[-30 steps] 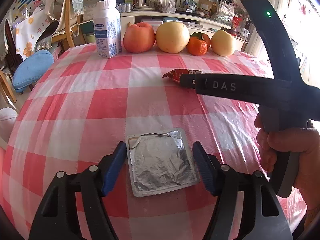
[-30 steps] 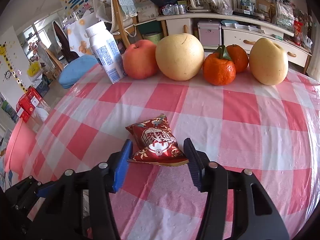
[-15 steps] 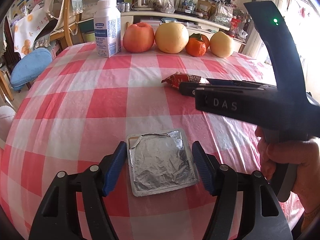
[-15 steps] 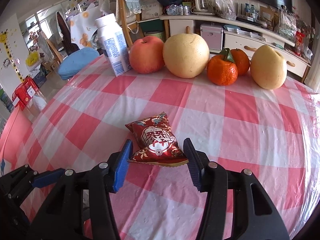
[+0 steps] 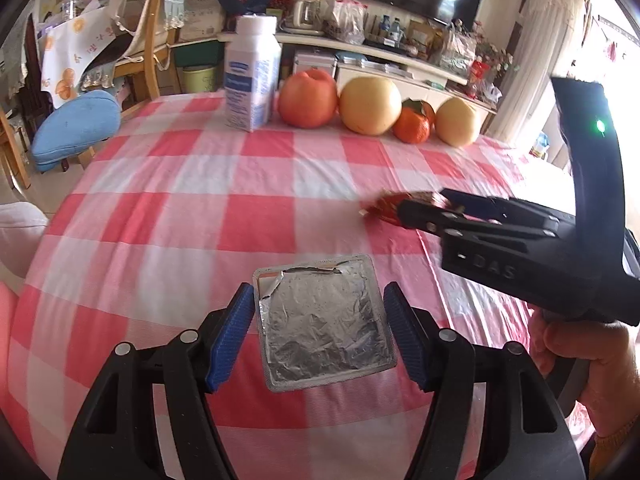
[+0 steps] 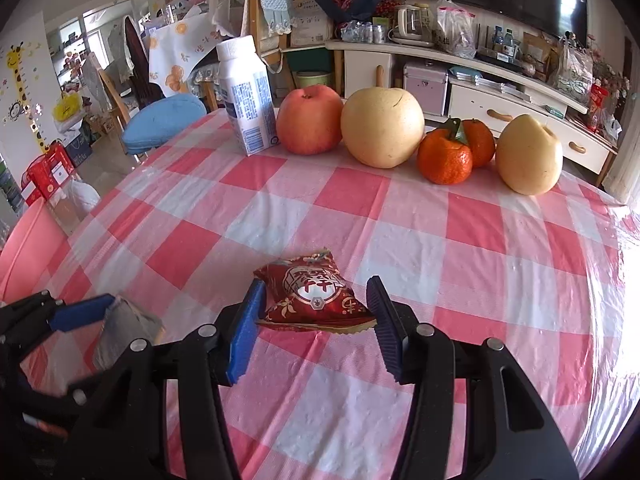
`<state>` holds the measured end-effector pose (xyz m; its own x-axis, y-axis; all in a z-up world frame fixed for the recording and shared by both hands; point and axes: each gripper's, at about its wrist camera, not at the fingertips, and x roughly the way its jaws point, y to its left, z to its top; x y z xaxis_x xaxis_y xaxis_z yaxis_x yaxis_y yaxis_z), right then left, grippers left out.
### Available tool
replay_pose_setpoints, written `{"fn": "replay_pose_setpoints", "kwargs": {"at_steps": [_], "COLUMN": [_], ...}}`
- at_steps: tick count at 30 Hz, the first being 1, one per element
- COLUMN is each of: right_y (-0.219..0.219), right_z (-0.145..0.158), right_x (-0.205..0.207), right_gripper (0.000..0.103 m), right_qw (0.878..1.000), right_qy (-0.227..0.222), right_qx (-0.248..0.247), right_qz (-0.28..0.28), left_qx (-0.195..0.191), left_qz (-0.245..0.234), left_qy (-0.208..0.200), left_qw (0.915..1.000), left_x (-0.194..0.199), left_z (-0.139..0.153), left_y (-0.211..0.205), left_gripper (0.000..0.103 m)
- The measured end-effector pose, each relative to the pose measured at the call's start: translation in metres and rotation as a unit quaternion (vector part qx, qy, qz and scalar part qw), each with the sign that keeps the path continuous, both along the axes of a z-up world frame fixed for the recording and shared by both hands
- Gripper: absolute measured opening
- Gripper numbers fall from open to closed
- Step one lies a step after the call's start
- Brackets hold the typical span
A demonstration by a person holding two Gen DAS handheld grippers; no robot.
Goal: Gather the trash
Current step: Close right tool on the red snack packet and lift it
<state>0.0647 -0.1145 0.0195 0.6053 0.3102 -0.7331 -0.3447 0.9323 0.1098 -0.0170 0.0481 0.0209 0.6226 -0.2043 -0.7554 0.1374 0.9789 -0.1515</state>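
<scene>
Foil-lidded tray (image 5: 326, 320) held in left gripper (image 5: 320, 334), red snack packet (image 6: 316, 296) in right gripper (image 6: 314, 326): both light, crushable, gripped at side edges.

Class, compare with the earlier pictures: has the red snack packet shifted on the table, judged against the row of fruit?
Yes. The red snack packet now hangs off the checked cloth, lifted toward the camera, away from the fruit row.
</scene>
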Motion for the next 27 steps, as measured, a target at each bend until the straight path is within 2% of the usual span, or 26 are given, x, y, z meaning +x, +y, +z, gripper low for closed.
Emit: {"fn": "replay_pose_setpoints", "kwargs": {"at_steps": [24,25,26,27], "right_y": [0.055,0.059,0.062,0.063], "right_z": [0.035,0.035,0.036,0.036], "right_x": [-0.061,-0.063,-0.065,-0.067], "right_gripper": [0.053,0.051,0.030,0.027], "right_qw": [0.998,0.998,0.998,0.998], "right_qy": [-0.039,-0.040,-0.039,-0.039], "right_qx": [-0.007,-0.010,-0.010,-0.009], "right_qz": [0.045,0.048,0.050,0.049], "left_qx": [0.007,0.007,0.009,0.011], "left_qz": [0.094,0.097,0.099,0.102], "left_qy": [-0.057,-0.058,-0.060,-0.061], "left_qw": [0.9939,0.9936,0.9932,0.9928], "left_x": [-0.017,-0.018,-0.019,-0.020], "left_z": [0.044,0.045,0.046,0.047], "left_y": [0.105,0.109,0.111,0.114], "left_gripper": [0.067,0.067,0.067,0.067]}}
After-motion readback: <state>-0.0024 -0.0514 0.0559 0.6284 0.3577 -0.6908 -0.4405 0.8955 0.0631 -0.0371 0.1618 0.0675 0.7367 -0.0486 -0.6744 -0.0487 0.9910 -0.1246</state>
